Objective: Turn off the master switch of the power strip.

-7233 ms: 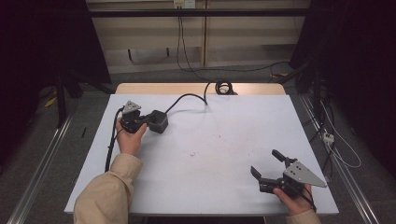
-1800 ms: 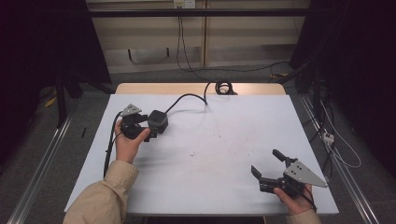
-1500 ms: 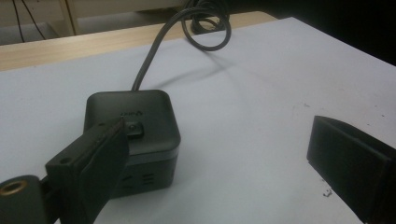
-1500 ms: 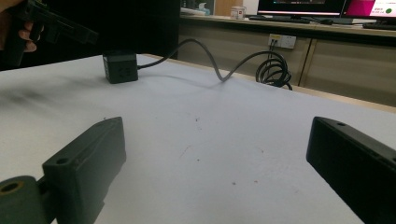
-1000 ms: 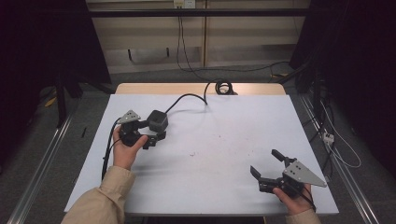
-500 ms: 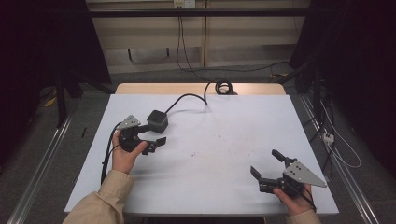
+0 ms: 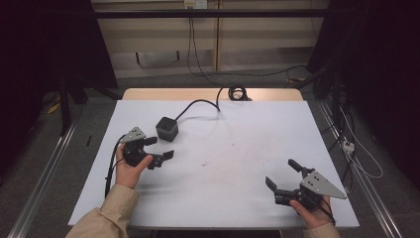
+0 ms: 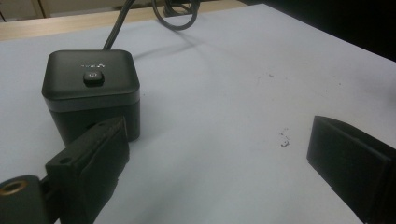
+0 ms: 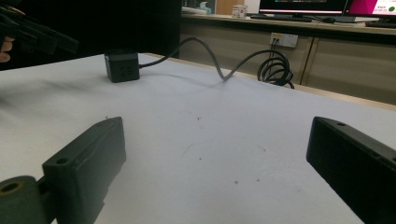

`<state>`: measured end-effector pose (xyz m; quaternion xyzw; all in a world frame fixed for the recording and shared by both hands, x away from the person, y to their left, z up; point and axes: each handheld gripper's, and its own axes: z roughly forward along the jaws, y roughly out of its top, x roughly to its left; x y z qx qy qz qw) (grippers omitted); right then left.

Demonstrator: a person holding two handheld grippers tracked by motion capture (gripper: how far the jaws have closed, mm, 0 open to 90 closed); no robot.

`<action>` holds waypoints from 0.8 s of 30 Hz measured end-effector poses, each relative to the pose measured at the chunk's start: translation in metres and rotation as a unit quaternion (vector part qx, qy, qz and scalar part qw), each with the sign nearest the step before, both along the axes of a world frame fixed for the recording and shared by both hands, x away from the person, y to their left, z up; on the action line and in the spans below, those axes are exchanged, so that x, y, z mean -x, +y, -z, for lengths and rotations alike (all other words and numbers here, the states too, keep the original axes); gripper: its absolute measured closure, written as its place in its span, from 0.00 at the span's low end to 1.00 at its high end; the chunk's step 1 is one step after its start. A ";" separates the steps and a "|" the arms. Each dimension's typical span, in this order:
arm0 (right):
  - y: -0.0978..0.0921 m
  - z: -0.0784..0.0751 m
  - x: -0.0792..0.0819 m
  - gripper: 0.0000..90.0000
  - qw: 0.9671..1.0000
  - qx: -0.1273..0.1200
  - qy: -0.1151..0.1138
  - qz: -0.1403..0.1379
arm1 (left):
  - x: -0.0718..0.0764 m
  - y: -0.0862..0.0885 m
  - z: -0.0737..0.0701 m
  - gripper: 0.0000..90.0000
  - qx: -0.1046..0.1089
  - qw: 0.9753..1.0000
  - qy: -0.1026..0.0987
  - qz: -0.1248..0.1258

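A black cube power socket (image 7: 167,129) with a button on top stands upright on the white table (image 7: 237,144), left of centre. Its black cable (image 7: 198,103) runs back to a coil (image 7: 237,92) at the far edge. My left gripper (image 7: 159,148) is open just in front of the cube, apart from it. In the left gripper view the cube (image 8: 91,93) sits beyond the left jaw, and nothing lies inside my left gripper (image 8: 219,154). My right gripper (image 7: 281,173) is open near the front right corner, and in its own view my right gripper (image 9: 217,154) frames bare table.
The right gripper view shows the cube (image 9: 121,66) far off, its cable (image 9: 219,63) and coil (image 9: 275,70), and the other gripper (image 9: 32,32) at top left. A wooden strip (image 7: 208,94) borders the table's far edge. Floor cables (image 7: 356,153) lie right of the table.
My left gripper has drawn back from beside the cube toward the near edge and now stands open in front of it. The cube and the right gripper have stayed put.
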<state>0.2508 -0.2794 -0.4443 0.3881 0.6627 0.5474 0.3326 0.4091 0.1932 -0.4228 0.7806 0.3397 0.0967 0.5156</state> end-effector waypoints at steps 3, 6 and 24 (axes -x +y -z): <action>0.000 0.000 0.000 0.05 1.000 0.000 0.000 0.000 | 0.003 0.002 0.000 0.06 -0.001 1.000 -0.002 0.000; 0.000 0.000 0.000 0.05 1.000 0.000 0.000 0.000 | 0.006 0.004 -0.001 0.06 0.002 1.000 -0.004 0.003; 0.001 0.000 0.000 0.05 1.000 0.000 0.001 -0.001 | 0.020 0.016 0.003 0.06 0.001 1.000 -0.001 0.004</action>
